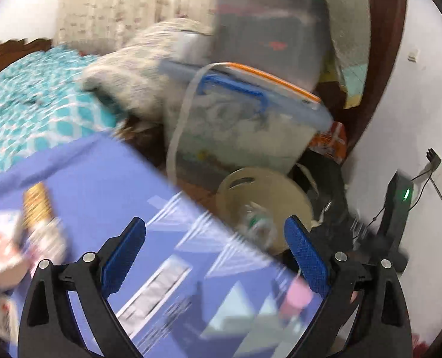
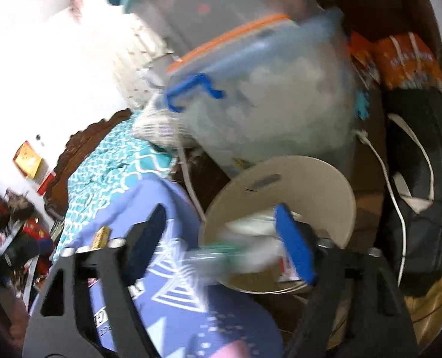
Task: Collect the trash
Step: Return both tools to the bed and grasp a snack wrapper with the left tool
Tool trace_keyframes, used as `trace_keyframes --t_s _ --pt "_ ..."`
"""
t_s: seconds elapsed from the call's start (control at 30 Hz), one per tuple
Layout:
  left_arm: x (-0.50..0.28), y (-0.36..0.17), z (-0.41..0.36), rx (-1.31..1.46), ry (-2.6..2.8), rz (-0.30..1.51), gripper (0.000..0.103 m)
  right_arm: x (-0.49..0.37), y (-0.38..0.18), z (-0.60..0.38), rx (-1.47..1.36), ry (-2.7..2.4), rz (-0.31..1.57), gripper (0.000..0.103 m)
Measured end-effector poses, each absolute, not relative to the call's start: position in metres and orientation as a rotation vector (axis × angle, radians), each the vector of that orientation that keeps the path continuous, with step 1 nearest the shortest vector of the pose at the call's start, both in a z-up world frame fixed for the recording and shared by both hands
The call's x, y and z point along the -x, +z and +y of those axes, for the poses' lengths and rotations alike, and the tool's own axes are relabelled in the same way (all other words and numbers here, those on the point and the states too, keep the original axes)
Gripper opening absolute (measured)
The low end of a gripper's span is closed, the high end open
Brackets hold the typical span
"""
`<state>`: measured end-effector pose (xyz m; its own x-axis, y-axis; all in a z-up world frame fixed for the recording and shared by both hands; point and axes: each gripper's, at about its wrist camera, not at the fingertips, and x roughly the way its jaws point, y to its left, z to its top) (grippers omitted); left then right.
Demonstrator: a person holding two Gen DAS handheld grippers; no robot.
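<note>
Two grippers: both over a purple cloth (image 1: 107,179), both views blurred.
Left gripper (image 1: 215,247): jaws wide apart, nothing between the blue pads (image 1: 122,256).
Right gripper (image 2: 218,244): jaws spread; a clear bottle with a green label (image 2: 221,255) lies across the gap, but blur hides whether the pads touch it, so I cannot tell if it is held.
Bottle: at the mouth of the beige bin (image 2: 295,179), partly over its rim; in the left view it shows as a clear shape (image 1: 255,223) in front of the bin (image 1: 265,191).
Bin: round, just beyond the cloth's edge.
Other trash: a gold wrapper (image 1: 37,203) and crumpled paper (image 1: 9,244) on the cloth, to the left.
Behind bin: clear tub with blue handle (image 1: 235,89) and orange-edged lid; a larger tub (image 1: 268,24) stacked above.
Right of bin: black bag (image 2: 423,185), white cable (image 2: 391,191).
Far left: teal patterned bedspread (image 1: 35,107).
</note>
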<state>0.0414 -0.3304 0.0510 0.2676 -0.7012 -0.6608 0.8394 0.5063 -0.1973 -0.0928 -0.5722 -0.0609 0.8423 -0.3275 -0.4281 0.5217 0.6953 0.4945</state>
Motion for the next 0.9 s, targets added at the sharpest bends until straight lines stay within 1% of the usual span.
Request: trace_keyframes --t_s 0.03,0.07,0.1,0.17,0.3,0.4,0.43,0.53,0.6,0.67,0.77,0.9 --pt "-0.045 0.045 -0.306 -0.196 -1.014 0.787 0.090 0.088 -0.058 -0.567 -0.638 -0.463 0.322 0.059" --pt "-0.046 0.041 -0.289 -0.190 -0.987 0.800 0.090 0.081 -0.056 -0.561 -0.638 -0.429 0.327 0.051" --pt "-0.050 0.033 -0.262 -0.180 -0.949 0.821 0.090 0.073 -0.055 -0.554 -0.642 -0.394 0.335 0.045" --pt "-0.057 0.019 -0.217 -0.164 -0.866 0.851 0.088 0.051 -0.054 -0.534 -0.634 -0.310 0.367 0.040" --pt "-0.067 -0.001 -0.114 -0.081 -0.687 0.908 0.082 0.000 -0.055 -0.482 -0.566 -0.173 0.463 0.039" --pt "-0.079 -0.006 -0.049 0.006 -0.572 0.938 0.074 -0.045 -0.064 -0.433 -0.532 -0.034 0.548 0.039" --pt "-0.082 -0.007 -0.034 0.028 -0.554 0.941 0.071 -0.063 -0.066 -0.413 -0.519 0.016 0.578 0.039" --pt "-0.088 -0.010 -0.006 0.087 -0.512 0.934 0.070 -0.111 -0.070 -0.351 -0.402 0.125 0.652 0.039" --pt "-0.093 -0.012 0.001 0.125 -0.523 0.943 0.065 -0.139 -0.072 -0.315 -0.397 0.216 0.698 0.041" --pt "-0.098 -0.015 0.000 0.140 -0.546 0.951 0.058 -0.162 -0.068 -0.296 -0.402 0.238 0.712 0.042" --pt "-0.110 -0.016 -0.018 0.135 -0.565 0.943 0.057 -0.187 -0.064 -0.270 -0.297 0.213 0.692 0.063" --pt "-0.126 -0.030 -0.038 0.130 -0.567 0.956 0.056 -0.220 -0.071 -0.246 -0.195 0.210 0.748 0.064"
